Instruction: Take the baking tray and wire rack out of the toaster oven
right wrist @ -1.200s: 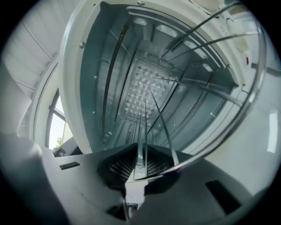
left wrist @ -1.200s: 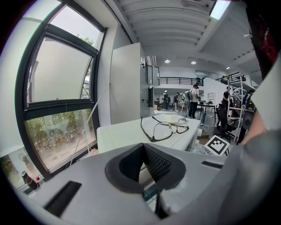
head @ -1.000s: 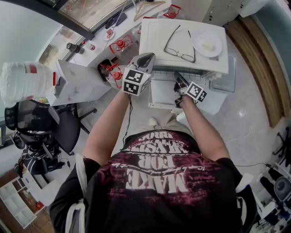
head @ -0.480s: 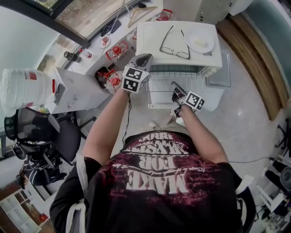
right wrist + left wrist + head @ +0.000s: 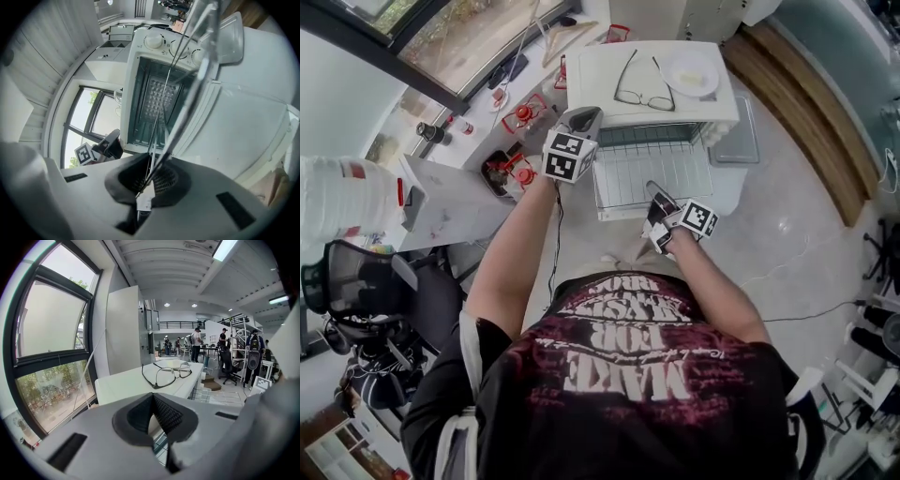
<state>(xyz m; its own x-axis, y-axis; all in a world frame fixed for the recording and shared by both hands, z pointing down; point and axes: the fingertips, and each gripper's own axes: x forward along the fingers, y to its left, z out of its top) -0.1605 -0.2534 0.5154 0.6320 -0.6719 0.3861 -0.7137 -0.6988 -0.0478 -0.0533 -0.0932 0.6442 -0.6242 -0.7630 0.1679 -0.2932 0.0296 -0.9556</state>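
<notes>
Our left gripper hovers with its jaws together and empty, beside the toaster oven's left corner. The wire rack juts halfway out of its mouth, and our right gripper has its jaws clamped on the rack's front edge.

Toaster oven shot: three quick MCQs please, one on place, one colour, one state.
1. Where do the glasses lie?
A. on top of the toaster oven
B. on the floor
C. inside the oven
2. What colour is the toaster oven's casing?
A. black
B. white
C. red
3. The right gripper has its jaws:
A. wide open, empty
B. shut on the wire rack
C. shut on the glasses
Key: 1 A, they rest on its top beside a plate; 2 B, top and sides are white; 3 B, the rack's edge sits clamped between the jaws.
</notes>
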